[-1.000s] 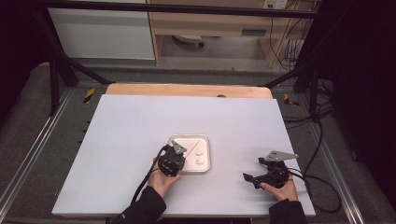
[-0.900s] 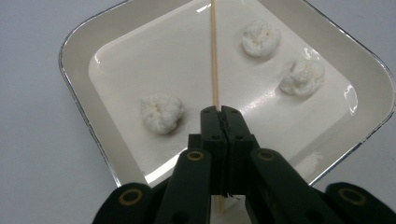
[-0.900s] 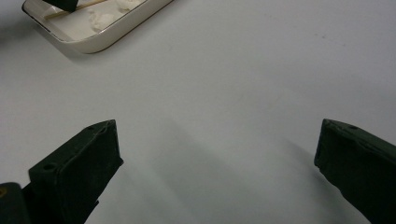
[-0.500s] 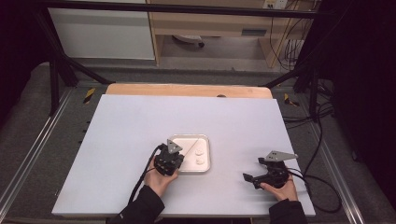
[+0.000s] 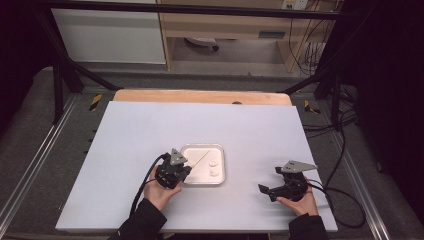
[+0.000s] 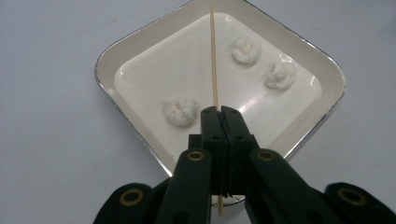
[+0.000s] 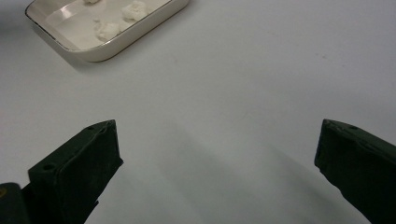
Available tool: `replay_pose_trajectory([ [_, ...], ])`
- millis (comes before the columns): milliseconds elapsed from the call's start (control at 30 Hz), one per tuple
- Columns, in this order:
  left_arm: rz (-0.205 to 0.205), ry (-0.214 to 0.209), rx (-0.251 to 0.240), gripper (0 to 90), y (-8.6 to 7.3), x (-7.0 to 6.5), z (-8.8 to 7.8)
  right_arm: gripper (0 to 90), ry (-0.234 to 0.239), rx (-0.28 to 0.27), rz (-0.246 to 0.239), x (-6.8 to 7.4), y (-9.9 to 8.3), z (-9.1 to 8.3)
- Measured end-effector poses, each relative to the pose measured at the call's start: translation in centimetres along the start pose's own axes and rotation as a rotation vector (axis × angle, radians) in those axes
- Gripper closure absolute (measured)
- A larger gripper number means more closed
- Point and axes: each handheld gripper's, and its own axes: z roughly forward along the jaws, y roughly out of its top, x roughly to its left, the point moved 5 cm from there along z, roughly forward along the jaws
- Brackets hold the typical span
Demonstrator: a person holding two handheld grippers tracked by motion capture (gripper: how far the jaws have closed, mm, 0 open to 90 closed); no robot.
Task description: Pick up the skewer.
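White worktop (image 5: 125,140) in the high view: your left claw (image 5: 181,169) has drawn back toward the cream enamel tray's (image 5: 202,183) near-left corner. In the left gripper view it clamps a thin wooden skewer (image 6: 213,56) above three white dough balls (image 6: 180,111); next, spear one. In the right gripper view, the right claw (image 7: 217,158) gapes wide, empty.

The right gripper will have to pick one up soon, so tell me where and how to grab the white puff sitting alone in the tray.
Take the lone puff across its middle, fingers on opposite flanks, coming straight down from above. It is a small, rounded, soft-looking lump lying on the tray floor, and the raised rim blocks a level approach. Keep clear of the skewer that the left gripper holds beside it.
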Motion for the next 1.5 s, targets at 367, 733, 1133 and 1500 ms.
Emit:
replay_pose_trajectory([
  [367, 0.054, -0.070, 0.010, 89.0, -0.1, 0.2, -1.0, 0.9, -0.021, 0.013, -0.144, 2.1, 1.7, 0.5],
  [733, 0.078, -0.102, 0.013, 89.0, 0.4, 0.4, -1.8, 1.4, -0.058, 0.059, -0.282, 3.8, 3.1, 1.3],
  [1133, 0.129, -0.143, 0.026, 89.0, 1.5, -0.6, -1.8, 2.4, -0.081, 0.068, -0.410, 5.6, 4.8, 1.5],
  [1500, 0.176, -0.181, 0.044, 89.0, 2.7, -2.3, -1.5, 6.7, -0.093, 0.082, -0.574, 7.5, 5.7, 2.1],
])
